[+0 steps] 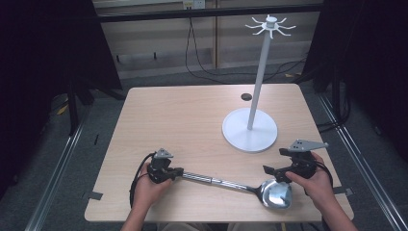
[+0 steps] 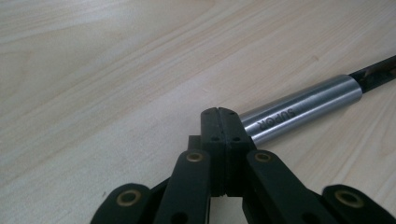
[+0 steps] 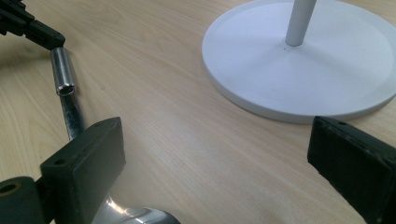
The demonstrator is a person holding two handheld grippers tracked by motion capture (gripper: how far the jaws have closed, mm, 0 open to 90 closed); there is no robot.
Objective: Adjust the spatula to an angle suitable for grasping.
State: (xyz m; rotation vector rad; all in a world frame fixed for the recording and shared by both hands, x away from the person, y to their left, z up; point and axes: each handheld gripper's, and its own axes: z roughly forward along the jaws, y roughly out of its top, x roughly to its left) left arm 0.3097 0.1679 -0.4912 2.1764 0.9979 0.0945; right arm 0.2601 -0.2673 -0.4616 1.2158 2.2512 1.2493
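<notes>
The ladle (image 1: 250,187) is laid near the table's (image 1: 192,115) front edge, its bowl nearly at the rim. The handle end appears pinched by the closed left gripper (image 1: 174,172). The right gripper (image 1: 273,173) is held wide open above the bowl. Bare wood is left behind; the white stand (image 1: 249,130) is set nearby.

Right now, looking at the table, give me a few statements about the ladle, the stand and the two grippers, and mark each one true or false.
1. The left gripper is shut at the end of the ladle handle. True.
2. The right gripper is shut. False: its jaws stand wide apart.
3. The ladle hangs from the white hook stand. False: it lies on the table.
4. The stand's hooks are empty. True.
5. The ladle bowl lies near the right gripper. True.
</notes>
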